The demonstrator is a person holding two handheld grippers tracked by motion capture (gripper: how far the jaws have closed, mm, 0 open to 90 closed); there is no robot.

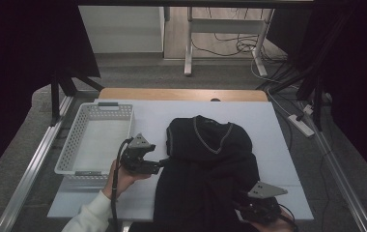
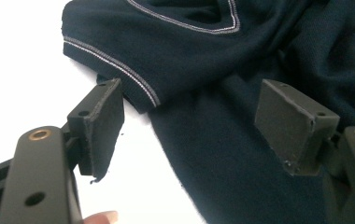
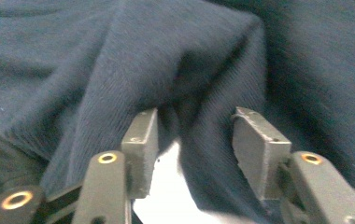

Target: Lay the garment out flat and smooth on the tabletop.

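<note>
Folding the dark sweater (image 1: 205,164) spread mid-bench looks under way: left gripper (image 2: 189,126) fingers stand apart over its sleeve edge, right gripper (image 3: 194,144) fingers apart astride a near hem fold. Next, both must pinch cloth.

White table (image 1: 268,121), dark sweater (image 1: 210,164) (crumpled), basket (image 1: 75,145)

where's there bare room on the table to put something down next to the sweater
The white table is bare right of the sweater, and in a strip behind its collar. The basket at left is empty inside. It is crowded between basket and sweater, where the left tongs stand open at the sleeve, and at the near right hem, where the right tongs sit open over a fold.
</note>
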